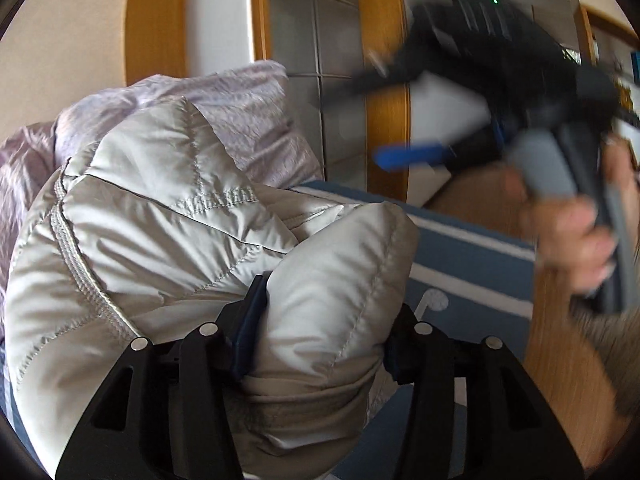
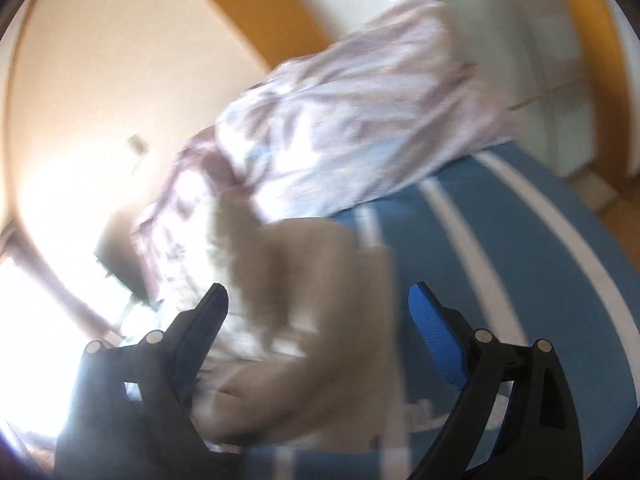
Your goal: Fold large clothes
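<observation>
Quilted, satiny pale-grey fabric fills the left wrist view: a puffy padded jacket (image 1: 152,216) with diamond stitching and a ribbed zip edge, heaped on the blue bed cover (image 1: 472,256) with white stripes; behind the jacket lies a crumpled lilac sheet (image 1: 248,112), finely creased, and beyond that stand orange wooden door frames with frosted glass panes; the left gripper (image 1: 320,320) points slightly downward over the bed cover, its black fingers with blue pads partly open and pressing on a plump fold of the jacket, which bulges between them; to the right of the jacket, above the bed cover, a hand (image 1: 576,236) grips the grey handle of the right gripper (image 1: 412,128), blurred, its black and blue fingers spread; in the right wrist view that gripper (image 2: 320,312) stands wide apart with nothing clamped, tilted over the bed cover (image 2: 520,240), a blurred beige-grey mass of the jacket (image 2: 312,320) lying loosely between and beyond its fingers, the lilac sheet (image 2: 340,120) further off.
</observation>
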`<state>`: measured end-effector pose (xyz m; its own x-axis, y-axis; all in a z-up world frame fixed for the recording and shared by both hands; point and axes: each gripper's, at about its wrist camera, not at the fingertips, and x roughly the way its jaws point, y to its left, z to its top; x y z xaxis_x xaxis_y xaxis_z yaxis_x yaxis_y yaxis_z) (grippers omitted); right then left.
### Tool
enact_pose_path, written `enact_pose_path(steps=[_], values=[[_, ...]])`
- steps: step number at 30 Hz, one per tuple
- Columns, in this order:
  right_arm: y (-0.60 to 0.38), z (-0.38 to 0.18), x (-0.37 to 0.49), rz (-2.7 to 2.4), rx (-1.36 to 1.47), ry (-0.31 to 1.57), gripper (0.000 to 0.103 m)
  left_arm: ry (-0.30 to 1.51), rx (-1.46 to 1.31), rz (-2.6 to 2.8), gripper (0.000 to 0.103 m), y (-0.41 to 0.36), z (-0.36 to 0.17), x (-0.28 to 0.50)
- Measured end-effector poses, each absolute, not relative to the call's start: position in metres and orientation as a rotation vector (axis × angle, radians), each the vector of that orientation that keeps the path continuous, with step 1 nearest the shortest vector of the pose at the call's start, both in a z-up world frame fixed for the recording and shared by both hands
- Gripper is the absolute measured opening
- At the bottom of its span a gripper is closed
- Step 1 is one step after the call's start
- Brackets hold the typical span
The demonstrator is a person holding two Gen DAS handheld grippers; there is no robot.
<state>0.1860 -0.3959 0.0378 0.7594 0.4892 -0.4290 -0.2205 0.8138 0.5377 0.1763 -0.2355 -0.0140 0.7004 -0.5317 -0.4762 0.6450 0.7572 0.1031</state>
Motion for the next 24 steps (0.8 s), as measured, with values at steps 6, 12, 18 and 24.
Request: enact_pose_path(steps=[6, 12, 18, 24], values=[[-0.367, 0.048, 0.231, 0.471, 0.424, 0.695, 0.092, 0.457, 0.350, -0.662, 0.050, -0.251, -0.030, 0.179], [-0.351, 0.030, 0.266, 0.476, 0.405, 0.803, 0.087, 0.460, 0.410, -0.662, 0.053, -0.261, -0.047, 0.172], [-0.346, 0.012, 0.275, 0.524, 0.425, 0.861, 0.077, 0.459, 0.461, -0.670, 0.057, -0.271, -0.055, 0.174], [-0.354, -0.003, 0.277, 0.533, 0.464, 0.873, 0.028, 0.436, 0.520, -0.662, 0.059, -0.281, -0.063, 0.165]])
